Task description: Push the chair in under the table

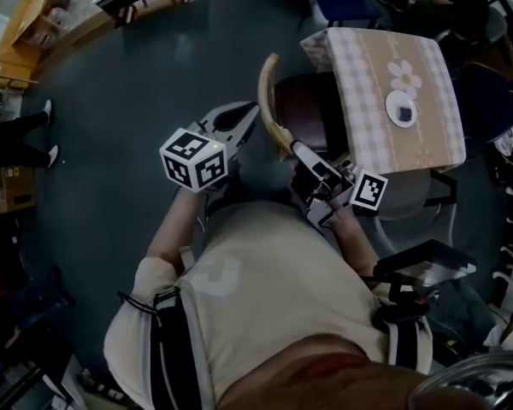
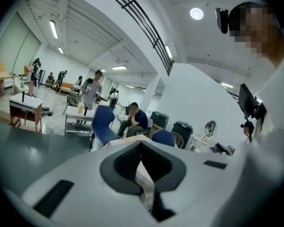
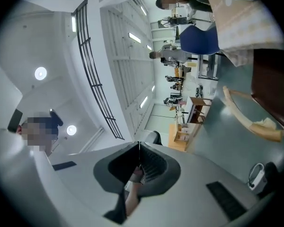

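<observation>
Wooden chair [image 1: 303,109] at cloth-covered table [image 1: 368,75] | left gripper [image 1: 253,111], right gripper [image 1: 297,149]: jaws closed, empty

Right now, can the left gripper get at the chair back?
Probably yes. In the head view the left gripper, jaws shut, is close beside the curved chair back, and nothing shows between them. Whether they already touch I cannot tell.

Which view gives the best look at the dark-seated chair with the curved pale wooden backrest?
The head view: it shows the chair whole from above, right beside the table with the checked cloth. The right gripper view catches only part of the backrest and seat. The left gripper view does not show it.
</observation>
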`<state>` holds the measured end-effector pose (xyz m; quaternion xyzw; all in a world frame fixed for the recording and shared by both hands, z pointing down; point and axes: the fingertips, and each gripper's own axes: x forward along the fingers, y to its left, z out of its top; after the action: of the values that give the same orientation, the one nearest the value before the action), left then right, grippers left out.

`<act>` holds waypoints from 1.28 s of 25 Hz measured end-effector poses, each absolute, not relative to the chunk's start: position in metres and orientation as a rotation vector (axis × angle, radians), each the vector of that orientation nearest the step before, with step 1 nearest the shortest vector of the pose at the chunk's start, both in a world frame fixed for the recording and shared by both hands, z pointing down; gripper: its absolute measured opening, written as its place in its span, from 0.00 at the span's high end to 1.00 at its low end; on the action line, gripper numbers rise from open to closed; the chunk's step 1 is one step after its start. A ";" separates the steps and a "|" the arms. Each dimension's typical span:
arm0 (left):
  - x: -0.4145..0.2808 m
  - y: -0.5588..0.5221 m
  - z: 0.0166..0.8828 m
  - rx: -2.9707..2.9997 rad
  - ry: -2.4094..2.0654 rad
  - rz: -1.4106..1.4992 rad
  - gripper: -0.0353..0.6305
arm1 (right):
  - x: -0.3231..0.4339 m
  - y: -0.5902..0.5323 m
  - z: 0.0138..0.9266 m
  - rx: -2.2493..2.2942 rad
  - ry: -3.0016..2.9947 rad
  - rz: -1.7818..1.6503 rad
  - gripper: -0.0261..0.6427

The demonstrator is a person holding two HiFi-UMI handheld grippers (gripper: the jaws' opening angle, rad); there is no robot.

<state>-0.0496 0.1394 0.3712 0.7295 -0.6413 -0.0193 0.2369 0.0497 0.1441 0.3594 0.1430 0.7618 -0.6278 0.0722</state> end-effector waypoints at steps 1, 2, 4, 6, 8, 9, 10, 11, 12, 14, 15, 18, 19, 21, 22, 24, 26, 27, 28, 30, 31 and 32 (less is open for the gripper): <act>-0.054 0.142 0.369 1.990 -1.775 -0.068 0.94 | 0.047 0.144 0.356 0.447 2.286 -1.874 0.94; -0.059 0.144 0.367 1.980 -1.796 -0.084 0.94 | 0.044 0.144 0.354 0.461 2.276 -1.874 0.94; -0.069 0.151 0.365 1.962 -1.839 -0.104 0.94 | 0.037 0.144 0.354 0.484 2.247 -1.896 0.94; -0.080 0.162 0.364 1.950 -1.868 -0.108 0.94 | 0.026 0.149 0.357 0.501 2.229 -1.926 0.94; -0.095 0.176 0.363 1.933 -1.882 -0.131 0.94 | 0.011 0.160 0.359 0.527 2.232 -1.948 0.94; -0.105 0.184 0.361 1.922 -1.882 -0.159 0.94 | 0.002 0.166 0.359 0.543 2.235 -1.957 0.94; -0.115 0.192 0.360 1.914 -1.878 -0.193 0.94 | -0.008 0.172 0.358 0.558 2.238 -1.963 0.94; -0.125 0.199 0.357 1.909 -1.875 -0.224 0.94 | -0.018 0.178 0.358 0.573 2.241 -1.966 0.94; -0.135 0.204 0.355 1.906 -1.877 -0.244 0.94 | -0.028 0.183 0.356 0.587 2.247 -1.964 0.94; -0.156 0.214 0.351 1.905 -1.900 -0.250 0.94 | -0.048 0.193 0.353 0.619 2.262 -1.959 0.94; -0.168 0.219 0.350 1.904 -1.913 -0.247 0.94 | -0.059 0.199 0.351 0.637 2.270 -1.957 0.94; -0.206 0.237 0.348 1.880 -1.940 -0.284 0.94 | -0.097 0.219 0.351 0.682 2.301 -1.965 0.94; -0.219 0.245 0.347 1.866 -1.952 -0.307 0.94 | -0.110 0.224 0.352 0.693 2.310 -1.970 0.94; -0.244 0.258 0.344 1.847 -1.973 -0.341 0.94 | -0.135 0.235 0.352 0.712 2.326 -1.973 0.94; -0.254 0.264 0.343 1.843 -1.981 -0.346 0.94 | -0.147 0.240 0.352 0.722 2.332 -1.971 0.94; -0.272 0.278 0.344 1.839 -1.992 -0.341 0.94 | -0.167 0.251 0.351 0.742 2.346 -1.965 0.94; -0.291 0.293 0.345 1.837 -2.008 -0.337 0.94 | -0.189 0.261 0.351 0.765 2.362 -1.958 0.94; -0.300 0.300 0.345 1.835 -2.018 -0.340 0.94 | -0.200 0.267 0.351 0.782 2.369 -1.956 0.94; -0.310 0.307 0.344 1.833 -2.029 -0.344 0.94 | -0.212 0.274 0.351 0.802 2.377 -1.953 0.94; -0.325 0.322 0.339 1.831 -2.050 -0.347 0.94 | -0.232 0.289 0.348 0.845 2.396 -1.952 0.94; -0.330 0.329 0.336 1.829 -2.059 -0.341 0.94 | -0.240 0.296 0.346 0.866 2.405 -1.951 0.94; -0.334 0.336 0.333 1.825 -2.070 -0.333 0.94 | -0.247 0.304 0.342 0.886 2.416 -1.948 0.94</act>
<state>-0.3342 0.3361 0.3332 0.6458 -0.7325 -0.1179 0.1801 -0.2465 0.3036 0.3423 0.2744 0.7478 -0.6030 -0.0430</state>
